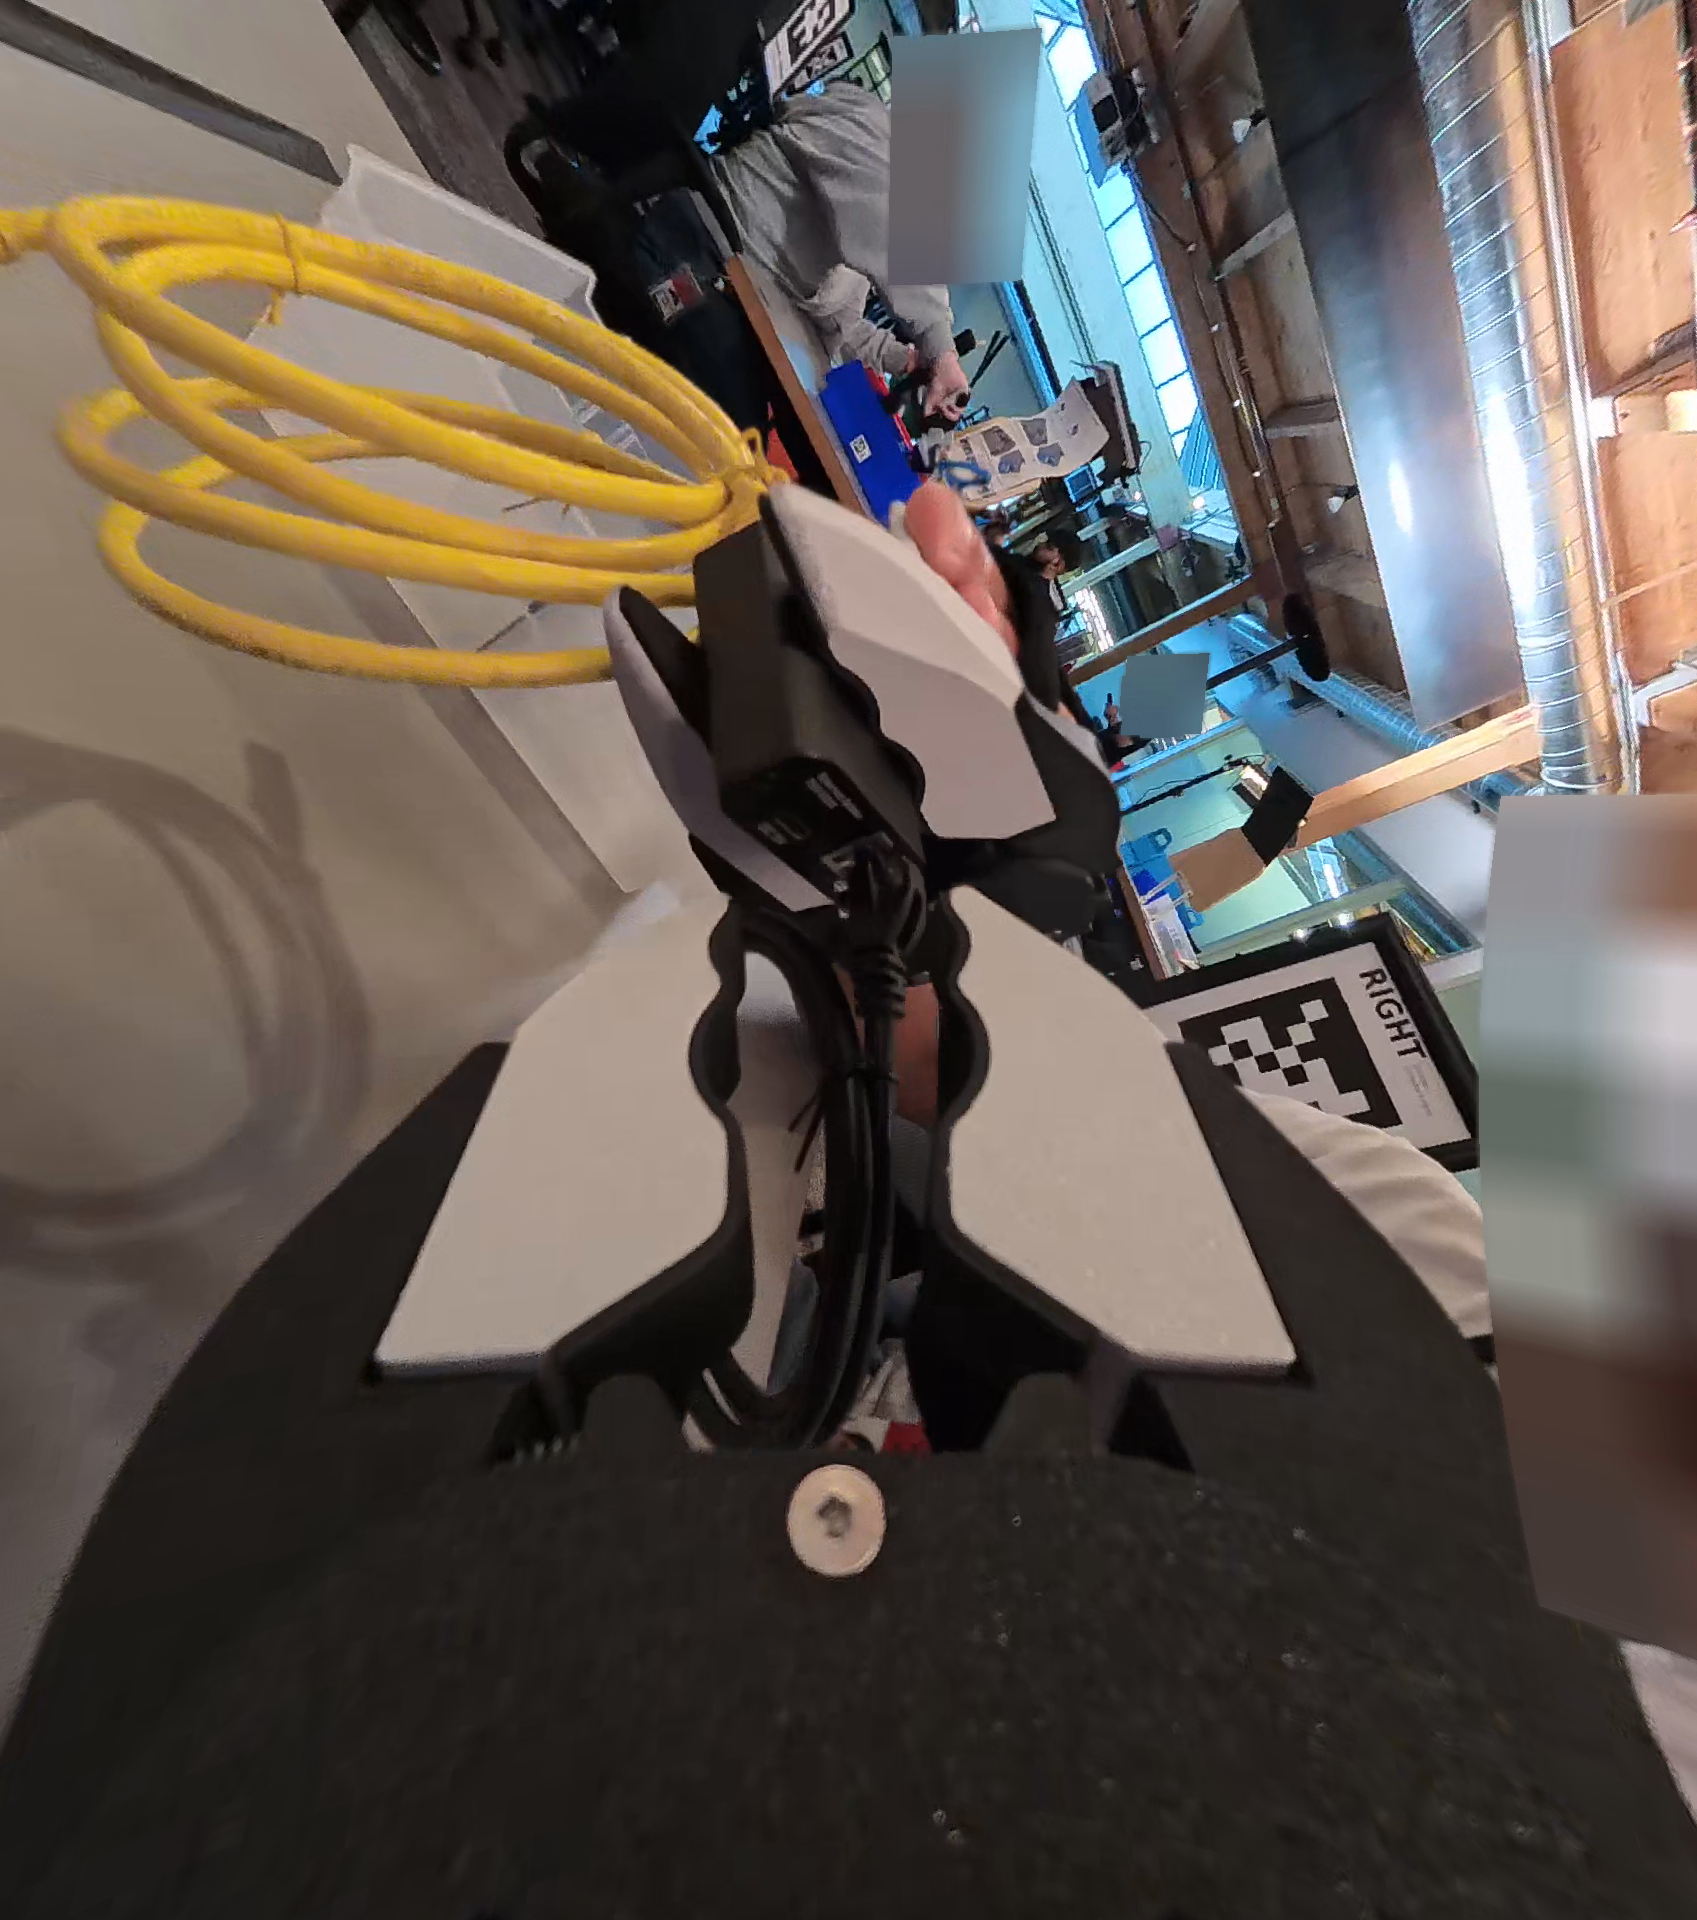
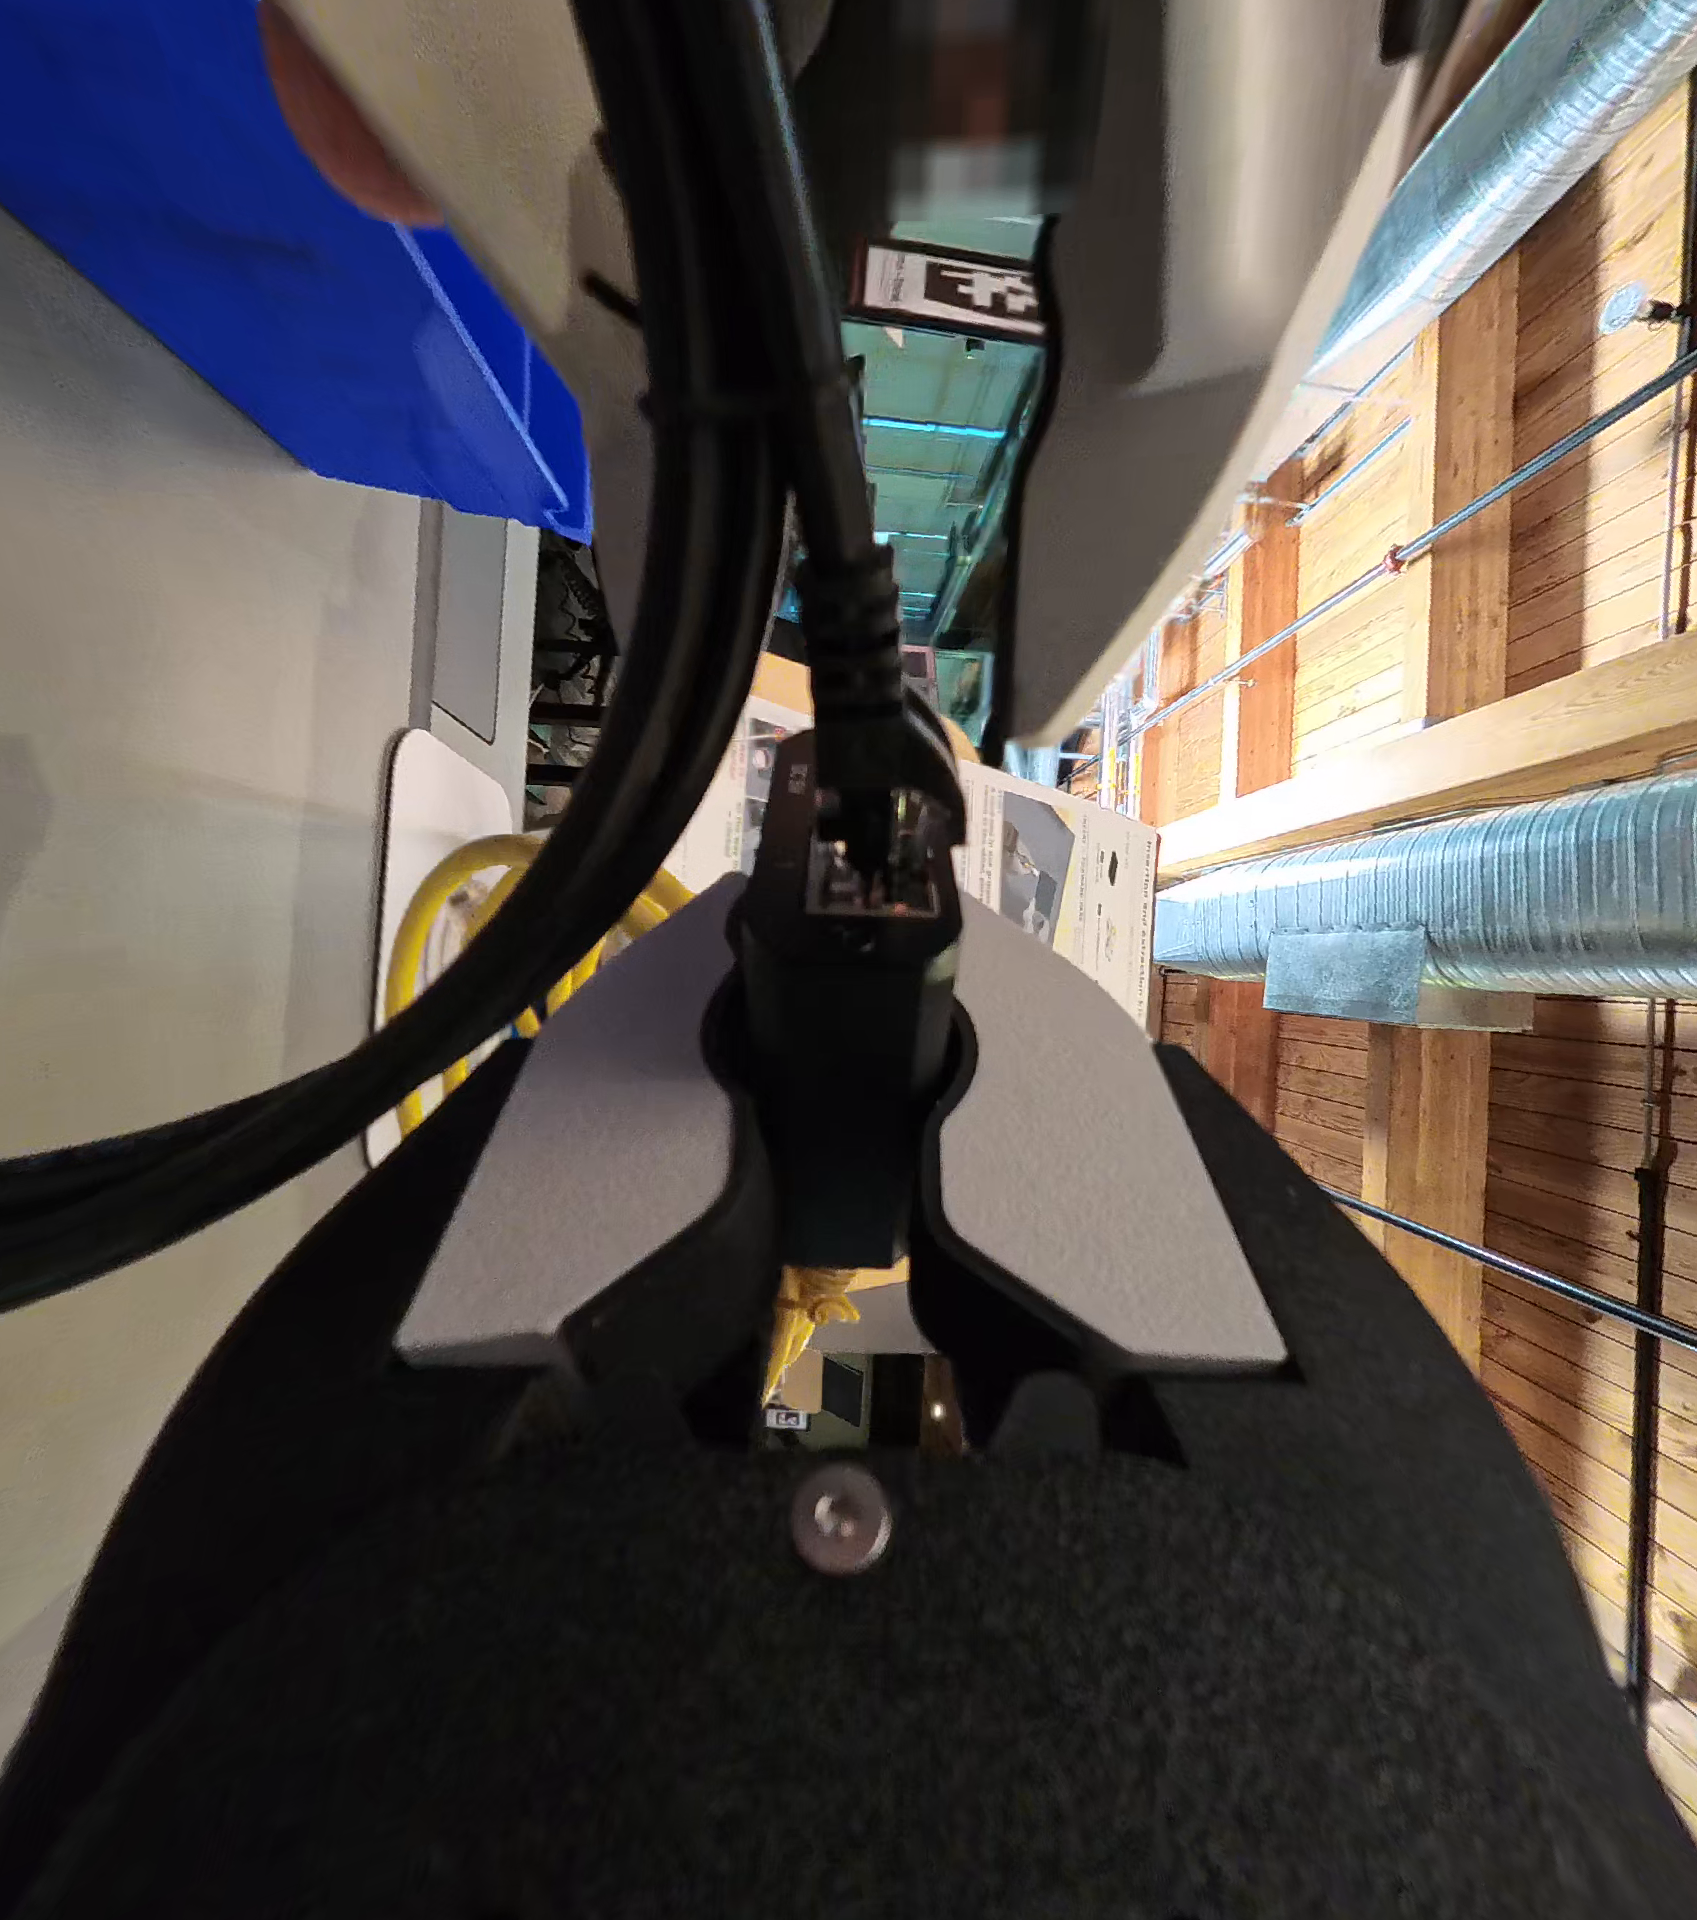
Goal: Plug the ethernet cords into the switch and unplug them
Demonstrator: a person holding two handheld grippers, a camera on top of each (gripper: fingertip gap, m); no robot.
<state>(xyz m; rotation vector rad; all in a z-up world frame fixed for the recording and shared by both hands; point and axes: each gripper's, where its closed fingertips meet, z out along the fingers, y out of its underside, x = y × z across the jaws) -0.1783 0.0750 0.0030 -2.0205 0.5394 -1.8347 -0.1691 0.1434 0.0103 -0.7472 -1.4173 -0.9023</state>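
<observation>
- One small black box-shaped plastic switch (image 2: pixel 849 997), frame centre, sits clamped in the right claw (image 2: pixel 844 935).
- One black ethernet cord (image 2: pixel 844 623) is plugged into it.
- One coiled yellow ethernet cord (image 1: pixel 387 457) hangs upper left.
- The left claw (image 1: pixel 839 987) stands apart around the black cord, not pressing.

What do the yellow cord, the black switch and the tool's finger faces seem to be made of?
Yellow cord: flexible rubbery plastic jacket, smooth, holding soft loops. Black switch: seemingly hard moulded plastic, matte, sharp edges. Finger faces: light grey, finely grained matte surface, possibly printed plastic; cannot tell for sure.
</observation>
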